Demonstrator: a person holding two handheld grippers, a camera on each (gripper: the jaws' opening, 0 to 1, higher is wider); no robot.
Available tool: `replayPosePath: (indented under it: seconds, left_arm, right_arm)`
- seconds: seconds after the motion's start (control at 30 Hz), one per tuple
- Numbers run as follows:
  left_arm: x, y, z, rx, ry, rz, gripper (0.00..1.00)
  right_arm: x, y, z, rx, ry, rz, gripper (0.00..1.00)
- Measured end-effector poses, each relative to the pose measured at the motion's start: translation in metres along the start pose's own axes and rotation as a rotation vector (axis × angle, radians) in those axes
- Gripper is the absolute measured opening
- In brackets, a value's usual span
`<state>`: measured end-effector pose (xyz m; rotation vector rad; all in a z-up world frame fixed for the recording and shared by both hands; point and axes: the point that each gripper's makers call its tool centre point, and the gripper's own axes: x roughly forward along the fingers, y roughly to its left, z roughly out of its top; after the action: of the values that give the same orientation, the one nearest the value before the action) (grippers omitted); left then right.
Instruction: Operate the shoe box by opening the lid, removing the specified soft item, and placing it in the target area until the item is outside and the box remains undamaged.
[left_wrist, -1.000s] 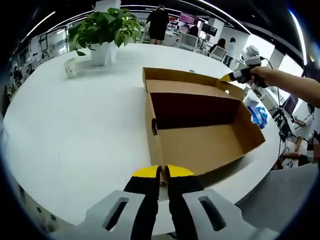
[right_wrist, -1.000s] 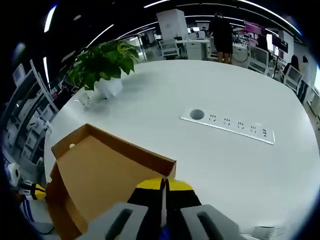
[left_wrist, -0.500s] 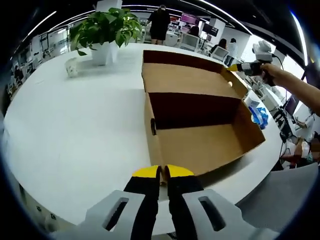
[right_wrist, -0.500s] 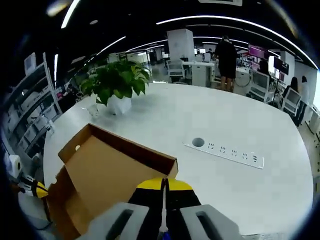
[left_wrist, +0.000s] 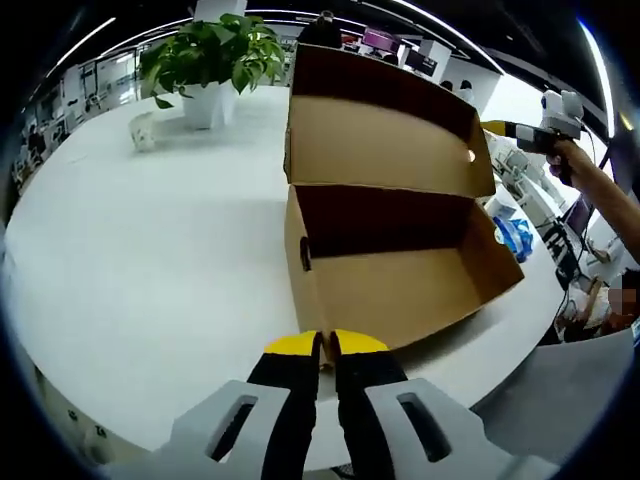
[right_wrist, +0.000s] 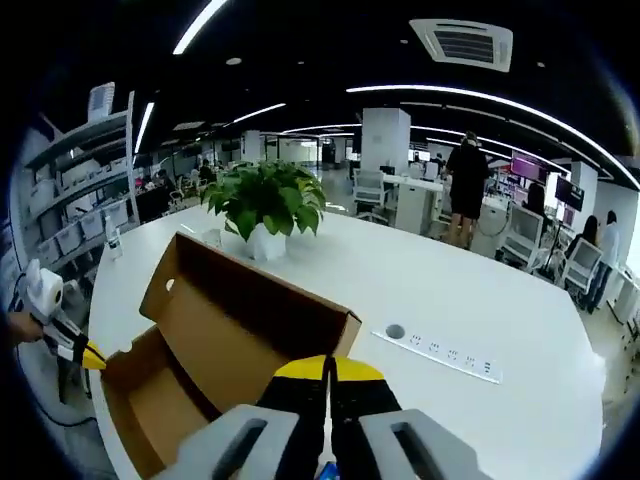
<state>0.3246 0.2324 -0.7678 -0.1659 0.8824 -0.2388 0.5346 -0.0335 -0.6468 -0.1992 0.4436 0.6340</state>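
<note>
Fingers of the left gripper (left_wrist: 328, 345) were pressed together on the near wall of the shoe box (left_wrist: 400, 280), pinching its cardboard edge. The right gripper (right_wrist: 328, 368) likewise had its fingers closed on a corner of the lid (right_wrist: 250, 320), which stood raised nearly upright on its hinge at the box's far side. The box sat near the edge of the white round counter (left_wrist: 150, 250) with its brown interior exposed; what could be seen of the inside looked bare, and no soft item could be made out there. A blue-and-white crumpled thing (left_wrist: 516, 232) lay just beyond the box's right wall. A potted plant (left_wrist: 210, 62) stood well apart on the counter's far side.
</note>
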Motion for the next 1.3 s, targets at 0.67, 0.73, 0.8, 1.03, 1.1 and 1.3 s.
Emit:
replayPosePath:
  seconds: [0.67, 0.73, 0.8, 1.03, 1.1, 1.3]
  left_arm:
    - [-0.001, -0.002, 0.001, -0.018, -0.02, -0.04, 0.03]
    - [-0.001, -0.003, 0.001, -0.017, -0.018, -0.045, 0.03]
    - [-0.001, -0.003, 0.001, -0.019, -0.017, -0.048, 0.03]
    - [-0.001, -0.003, 0.001, -0.01, -0.016, -0.054, 0.03]
    - [-0.001, -0.003, 0.001, -0.003, -0.015, -0.054, 0.03]
    - [-0.001, -0.003, 0.001, 0.007, -0.015, -0.056, 0.03]
  right_arm:
    - [-0.069, 0.041, -0.024, 0.017, -0.127, 0.01, 0.0]
    - [-0.074, 0.046, -0.029, 0.03, -0.124, 0.016, 0.0]
    - [-0.078, 0.05, -0.036, 0.022, -0.121, 0.016, 0.0]
    - [-0.089, 0.063, -0.054, 0.01, -0.105, 0.016, 0.0]
    - [-0.092, 0.066, -0.06, 0.008, -0.098, 0.019, 0.0]
    - [-0.096, 0.074, -0.074, -0.008, -0.079, 0.025, 0.0]
